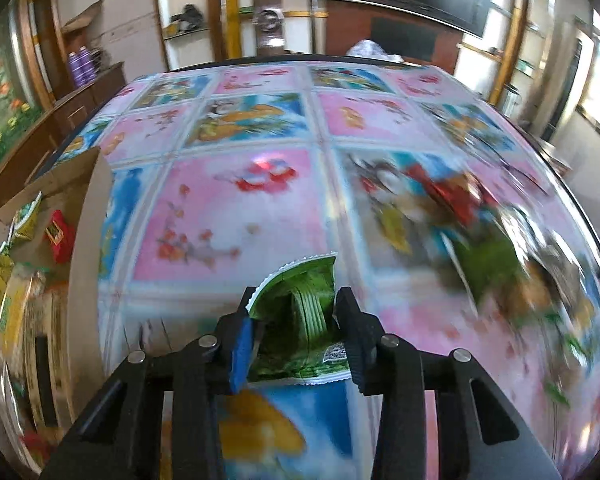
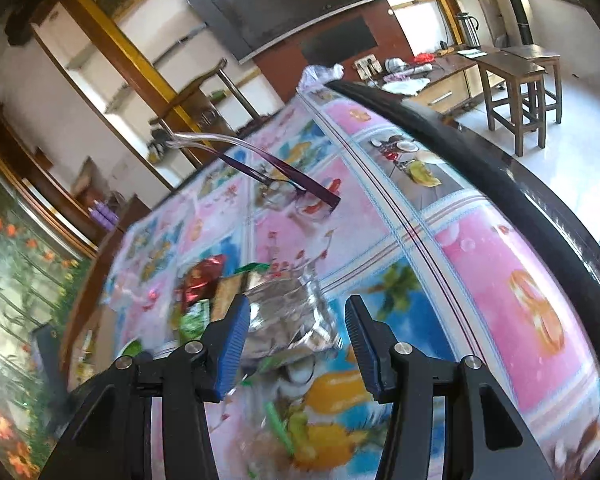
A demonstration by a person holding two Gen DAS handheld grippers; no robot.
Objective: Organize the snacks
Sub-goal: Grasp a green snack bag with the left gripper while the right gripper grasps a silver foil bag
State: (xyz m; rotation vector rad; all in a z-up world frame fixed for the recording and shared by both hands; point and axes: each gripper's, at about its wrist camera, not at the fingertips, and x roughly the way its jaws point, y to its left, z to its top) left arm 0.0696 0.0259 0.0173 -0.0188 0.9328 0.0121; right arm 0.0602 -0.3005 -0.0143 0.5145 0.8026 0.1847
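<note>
Down at the bottom middle of the left wrist view, the left tongs (image 1: 296,320) are clamped on a green snack packet (image 1: 300,320), crumpled between the pads above the counter (image 1: 236,208). Cardboard box (image 1: 82,248) with more snacks sits at the left edge; a blurry pile of snacks (image 1: 480,232) lies to the right. Over in the right wrist view, the right tongs (image 2: 296,332) are spread apart around a silver packet (image 2: 288,320), not touching both sides. Glasses (image 2: 284,188) sit farther up.
</note>
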